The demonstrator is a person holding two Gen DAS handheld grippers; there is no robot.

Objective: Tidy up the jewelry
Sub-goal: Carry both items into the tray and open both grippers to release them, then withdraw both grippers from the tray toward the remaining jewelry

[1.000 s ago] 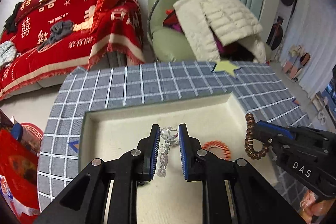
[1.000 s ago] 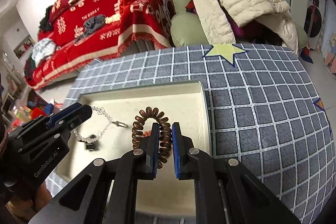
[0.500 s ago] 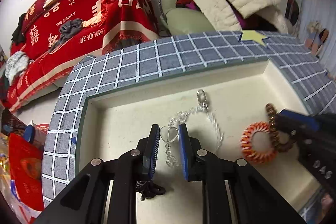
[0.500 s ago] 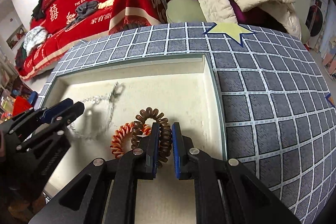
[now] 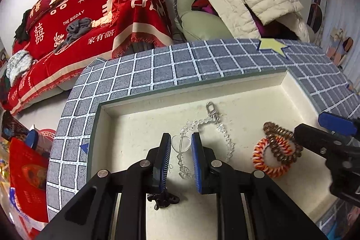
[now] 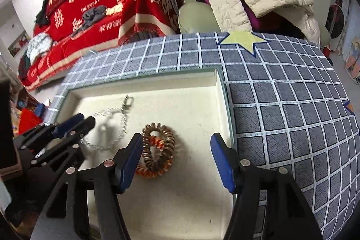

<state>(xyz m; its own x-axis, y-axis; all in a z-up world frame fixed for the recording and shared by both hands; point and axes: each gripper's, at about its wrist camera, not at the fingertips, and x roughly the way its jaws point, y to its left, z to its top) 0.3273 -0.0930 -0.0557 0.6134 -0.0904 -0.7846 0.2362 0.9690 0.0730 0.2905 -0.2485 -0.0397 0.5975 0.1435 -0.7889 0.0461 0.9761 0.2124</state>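
A clear crystal bead chain (image 5: 216, 125) with a heart pendant and metal clasp lies in the cream tray (image 5: 139, 120). My left gripper (image 5: 180, 150) stands with its jaws slightly apart around the heart pendant. A brown spiral hair tie (image 6: 159, 138) lies on top of an orange spiral hair tie (image 6: 144, 170) on the tray floor; both show in the left wrist view (image 5: 279, 138). My right gripper (image 6: 177, 156) is open wide just above them, empty. The chain also shows in the right wrist view (image 6: 119, 118).
A small black item (image 5: 162, 198) lies in the tray under my left gripper. The tray (image 6: 222, 91) sits on a blue checked cloth (image 6: 281, 105) with a yellow star (image 6: 243, 39). A red sofa and a green armchair stand behind the table.
My right gripper opened and let the brown hair tie drop onto the orange one. My left gripper lowered the chain onto the tray floor and its jaws have parted a little.
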